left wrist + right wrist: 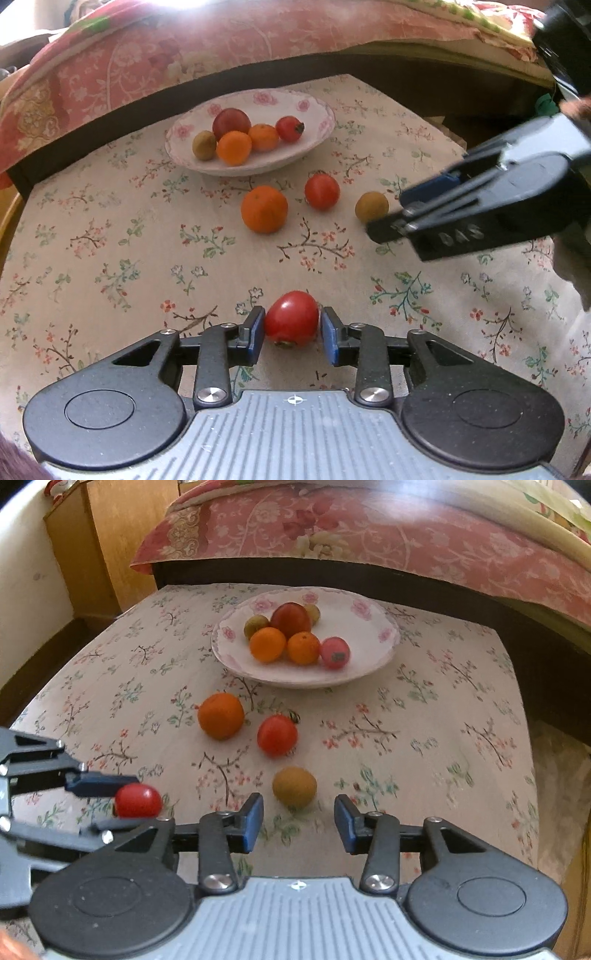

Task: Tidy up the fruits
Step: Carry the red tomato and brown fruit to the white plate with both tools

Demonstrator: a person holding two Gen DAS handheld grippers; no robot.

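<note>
- Left tongs (291,328) are wrapped around a small red tomato (291,323). The blue pads (255,332) sit right at its sides, so it looks clamped, just above the desk (110,258) with its floral cloth.
- Right tongs (299,821) are spread wide with nothing between them, hovering right in front of a brownish-green round fruit (294,787) on the cloth.
- Also loose on the desk are an orange (221,715) and another tomato (277,735), near each other and just in front of the plate.
- The pink-flowered plate (373,627) at the back already holds a pile: a big dark-red fruit (290,619), two small oranges, a red tomato and some greenish ones.
- A bed with a pink floral cover (406,542) sits behind the desk.
</note>
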